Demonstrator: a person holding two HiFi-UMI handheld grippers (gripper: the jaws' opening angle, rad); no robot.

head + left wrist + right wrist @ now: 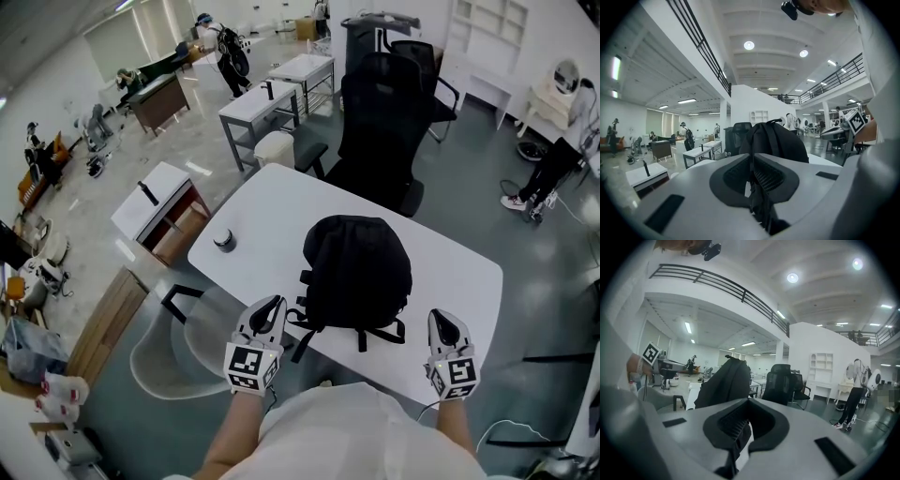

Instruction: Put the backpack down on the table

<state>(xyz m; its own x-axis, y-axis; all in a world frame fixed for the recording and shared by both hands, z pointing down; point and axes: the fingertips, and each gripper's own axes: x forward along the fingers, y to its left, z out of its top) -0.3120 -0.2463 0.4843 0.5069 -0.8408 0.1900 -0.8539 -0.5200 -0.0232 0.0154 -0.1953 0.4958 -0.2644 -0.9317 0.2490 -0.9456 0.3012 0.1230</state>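
Note:
The black backpack (pixel 356 262) rests on the white table (pixel 272 202), with its straps trailing to the near edge. My left gripper (pixel 272 305) is at the pack's near left corner, shut on a black backpack strap (pixel 761 206) that runs from the pack (pixel 776 140) down between its jaws. My right gripper (pixel 441 321) is at the near right, a little apart from the pack's body. Its jaws (pixel 740 427) are shut with a thin dark strap end (pixel 732 453) between them. In the right gripper view the backpack (pixel 724 383) stands to the left.
A small dark jar (pixel 225 240) stands on the table's left part. A black office chair (pixel 380 131) is behind the far edge, and a clear chair (pixel 178 347) is at the near left. A low white cabinet (pixel 155 211) stands further left. A person (pixel 553 169) is at the far right.

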